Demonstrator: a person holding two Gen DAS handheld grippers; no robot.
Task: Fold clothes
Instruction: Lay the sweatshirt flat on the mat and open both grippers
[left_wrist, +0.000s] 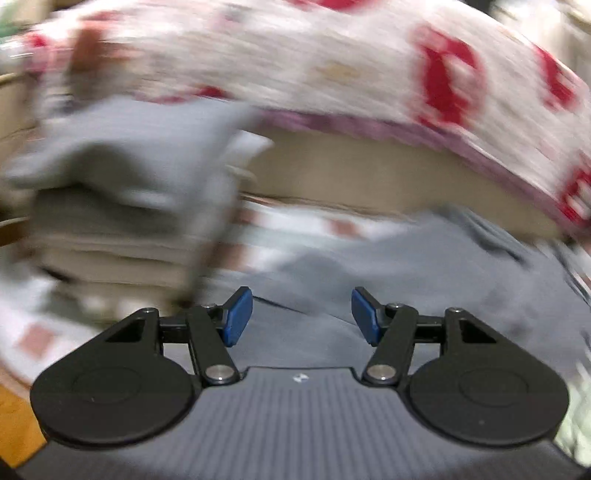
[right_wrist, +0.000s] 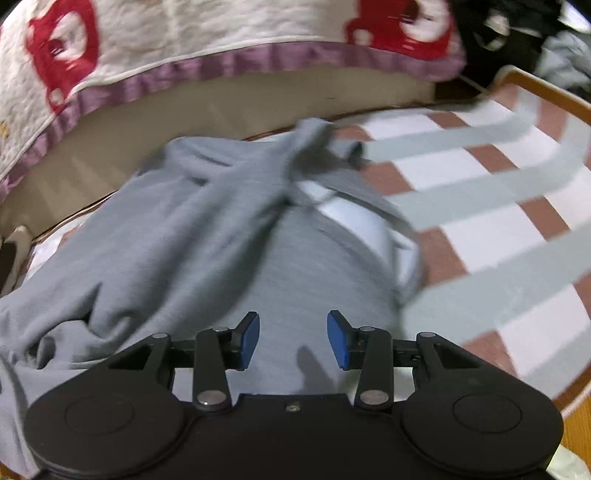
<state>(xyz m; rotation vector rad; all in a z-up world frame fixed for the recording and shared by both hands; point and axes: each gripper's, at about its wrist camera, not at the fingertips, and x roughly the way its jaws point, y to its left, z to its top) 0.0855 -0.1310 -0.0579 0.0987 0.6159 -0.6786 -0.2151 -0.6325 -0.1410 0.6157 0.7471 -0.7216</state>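
Note:
A grey garment (right_wrist: 207, 229) lies crumpled on a checked cloth (right_wrist: 498, 206), with a twisted sleeve or strap running across it toward the far edge. It also shows in the blurred left wrist view (left_wrist: 406, 269). My right gripper (right_wrist: 293, 339) is open and empty, just above the garment's near part. My left gripper (left_wrist: 301, 317) is open and empty over the same grey fabric. A stack of folded grey and beige clothes (left_wrist: 122, 206) stands ahead and left of the left gripper.
A white quilt with red prints and a purple border (right_wrist: 207, 62) hangs over a beige mattress edge (right_wrist: 258, 107) behind the garment. A wooden rim (right_wrist: 546, 88) borders the checked cloth at the right. Dark clothes (right_wrist: 517, 33) lie at the far right.

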